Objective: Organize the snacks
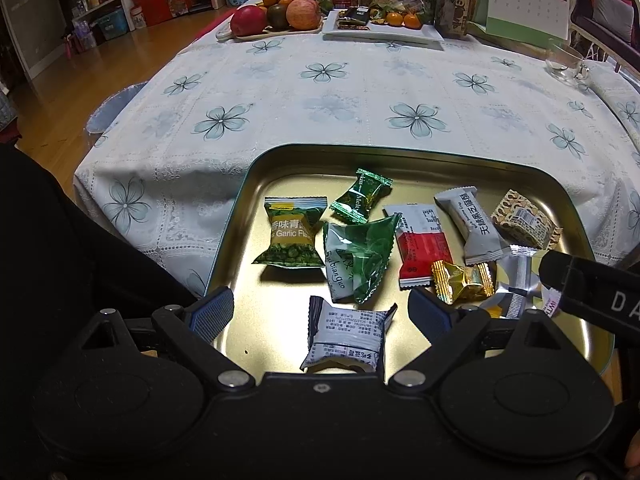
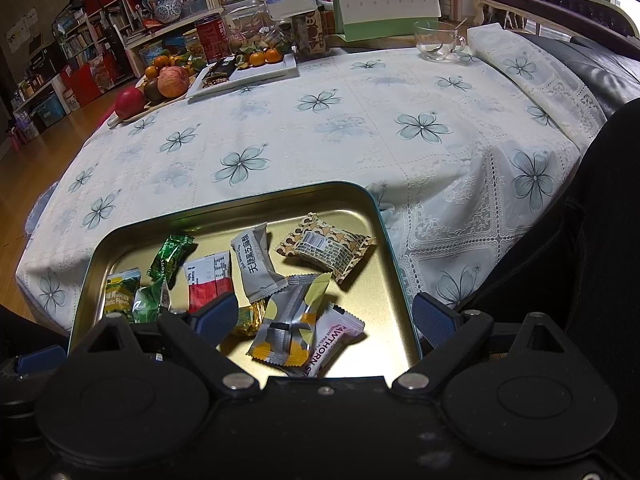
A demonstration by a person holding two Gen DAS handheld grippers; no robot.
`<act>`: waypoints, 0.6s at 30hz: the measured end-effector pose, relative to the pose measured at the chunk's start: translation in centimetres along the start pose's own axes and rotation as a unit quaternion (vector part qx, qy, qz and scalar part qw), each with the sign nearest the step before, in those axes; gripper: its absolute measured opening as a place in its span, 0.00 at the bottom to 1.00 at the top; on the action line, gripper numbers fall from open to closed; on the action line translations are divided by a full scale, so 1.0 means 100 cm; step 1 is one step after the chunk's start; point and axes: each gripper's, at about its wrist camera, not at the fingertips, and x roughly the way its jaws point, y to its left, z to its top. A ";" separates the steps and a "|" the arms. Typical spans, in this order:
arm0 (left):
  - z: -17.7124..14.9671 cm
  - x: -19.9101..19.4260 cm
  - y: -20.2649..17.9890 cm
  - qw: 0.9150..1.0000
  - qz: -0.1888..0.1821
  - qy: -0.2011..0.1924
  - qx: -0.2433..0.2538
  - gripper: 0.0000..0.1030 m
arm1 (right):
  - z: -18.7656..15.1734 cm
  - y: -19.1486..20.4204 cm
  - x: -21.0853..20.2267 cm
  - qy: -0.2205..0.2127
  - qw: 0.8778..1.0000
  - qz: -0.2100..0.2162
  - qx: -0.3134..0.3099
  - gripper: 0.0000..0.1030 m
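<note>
So the snacks are all being kept in the gold tin tray (image 1: 240, 208) at the near edge of the flowered tablecloth (image 1: 340, 92); nothing is being left loose on the cloth itself.

The left gripper (image 1: 322, 312) is being held wide open, low over the near side of the tray, and nothing is being gripped. A grey-white packet with printed text (image 1: 348, 340) is being framed right between its fingers, so that looks like the piece being lined up. The right gripper (image 2: 326, 316) is also being held open with nothing in it, over the right end of the tray, where a silver-and-yellow packet (image 2: 290, 324) is being propped on top of the pink hawthorn packet (image 2: 340, 340).

The greens are being grouped on the left: the garlic pea pack (image 1: 292, 236), the small dark green candy (image 1: 360, 196) and the clear green wrapper (image 1: 360, 256). The red-and-white bar (image 1: 422, 244), grey sesame packet (image 1: 472, 224), gold candy (image 1: 464, 280) and brown patterned cake (image 1: 524, 220) are being bunched on the right.

Which step is being worked on can't really be settled: this could be sorting being midway, with pieces being picked up one by one, or a gathered tray being looked over at the end. If the grey-white packet is being targeted, a short drop and a gentle squeeze across its puffy middle would be called for, since crinkly film is easily slipped.
</note>
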 end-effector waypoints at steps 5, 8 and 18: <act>0.000 0.000 -0.001 1.000 0.000 0.000 0.002 0.91 | 0.000 0.000 0.000 0.001 1.000 0.000 0.003 0.96; -0.001 -0.001 -0.002 1.000 -0.001 -0.003 0.003 0.91 | 0.000 0.000 0.000 0.001 1.000 0.000 0.003 0.96; -0.003 -0.005 -0.015 0.999 0.011 -0.005 0.033 0.91 | 0.002 -0.001 -0.001 0.001 1.000 0.002 0.005 0.96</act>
